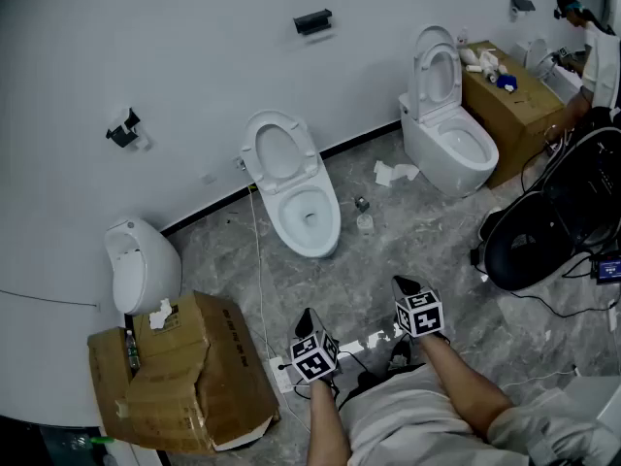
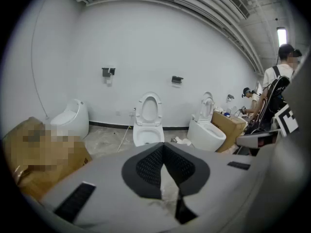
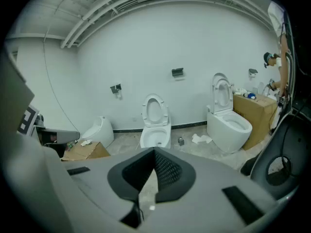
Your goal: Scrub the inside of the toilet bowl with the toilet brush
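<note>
Toilet (image 1: 309, 244) with its seat raised stands on the grey stone floor (image 1: 417, 231) against the white wall, well ahead of both tools. The left tool (image 2: 163, 147) has its pads closed tip to tip with nothing between them. The right tool (image 3: 154, 151) is likewise closed and empty. Both are held low, side by side. A second toilet (image 1: 456, 153) stands to the right and a cardboard box (image 1: 194, 377) to the left.
</note>
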